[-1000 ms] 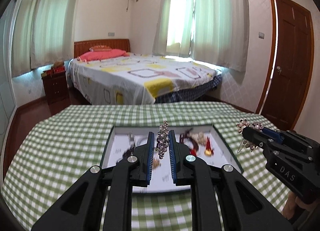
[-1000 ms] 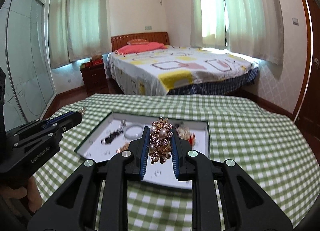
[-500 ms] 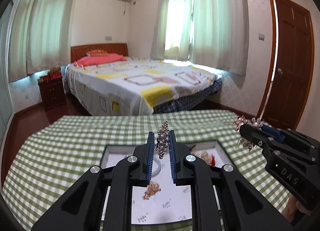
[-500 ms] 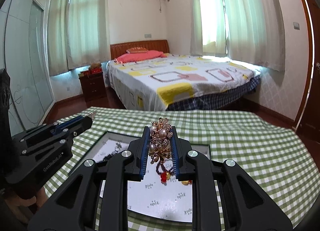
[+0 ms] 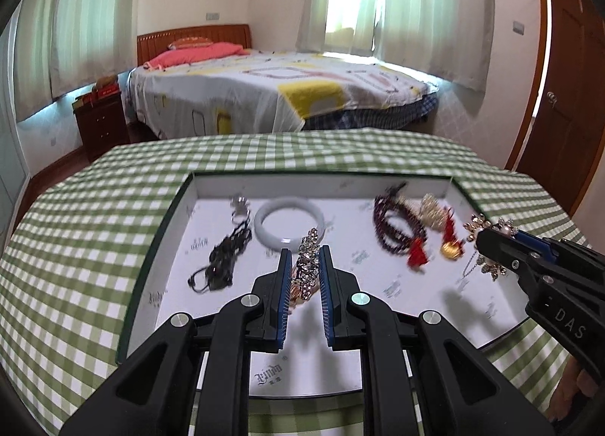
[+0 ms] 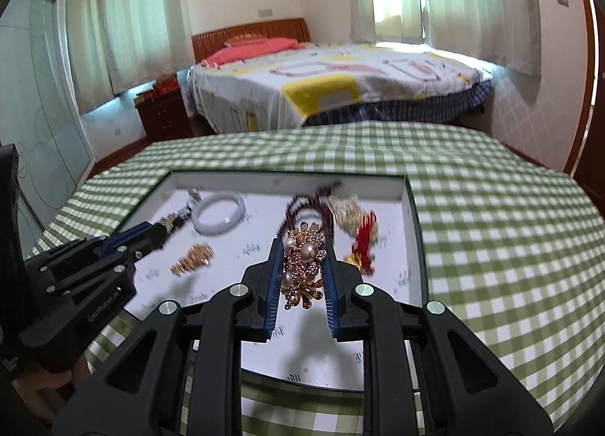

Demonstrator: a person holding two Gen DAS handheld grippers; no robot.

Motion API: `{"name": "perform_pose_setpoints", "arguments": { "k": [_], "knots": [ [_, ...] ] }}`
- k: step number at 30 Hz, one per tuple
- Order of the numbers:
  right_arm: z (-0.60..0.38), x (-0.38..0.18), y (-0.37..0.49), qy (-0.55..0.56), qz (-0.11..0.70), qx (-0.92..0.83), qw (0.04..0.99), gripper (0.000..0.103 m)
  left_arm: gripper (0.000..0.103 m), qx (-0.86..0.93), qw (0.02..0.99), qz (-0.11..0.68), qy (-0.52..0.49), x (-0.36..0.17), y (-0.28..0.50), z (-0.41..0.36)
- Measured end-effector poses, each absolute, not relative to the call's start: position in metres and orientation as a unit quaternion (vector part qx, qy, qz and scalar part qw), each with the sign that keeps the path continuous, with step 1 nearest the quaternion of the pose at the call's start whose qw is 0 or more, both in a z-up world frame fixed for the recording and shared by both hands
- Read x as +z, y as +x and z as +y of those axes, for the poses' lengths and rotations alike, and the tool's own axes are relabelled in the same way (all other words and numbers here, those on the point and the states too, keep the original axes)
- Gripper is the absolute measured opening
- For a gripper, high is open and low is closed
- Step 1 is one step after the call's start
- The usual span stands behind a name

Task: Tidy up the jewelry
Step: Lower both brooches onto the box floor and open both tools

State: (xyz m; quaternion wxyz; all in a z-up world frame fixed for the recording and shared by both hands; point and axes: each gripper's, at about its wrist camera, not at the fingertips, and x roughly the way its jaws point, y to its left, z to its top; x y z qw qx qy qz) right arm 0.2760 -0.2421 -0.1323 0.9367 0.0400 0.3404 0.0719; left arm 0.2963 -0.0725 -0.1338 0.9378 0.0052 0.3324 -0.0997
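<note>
Over the tray, both my claws hold jewelry.
My left gripper clamps a silver brooch; my right gripper clamps a pearl brooch, frame centre.

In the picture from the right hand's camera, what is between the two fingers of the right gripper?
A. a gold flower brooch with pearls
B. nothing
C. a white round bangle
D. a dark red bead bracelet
A: the right gripper is shut on the gold flower brooch with pearls, above the white tray.
</note>
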Motion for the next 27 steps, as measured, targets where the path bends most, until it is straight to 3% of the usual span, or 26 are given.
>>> {"name": "perform_pose_setpoints", "arguments": {
  "k": [27],
  "knots": [
    [-0.245,-0.166,0.293,0.054,0.399,0.068,0.913,0.02,0.016,-0.098,0.906,0.412,-0.016,-0.163,0.311,-0.067]
  ]
}}
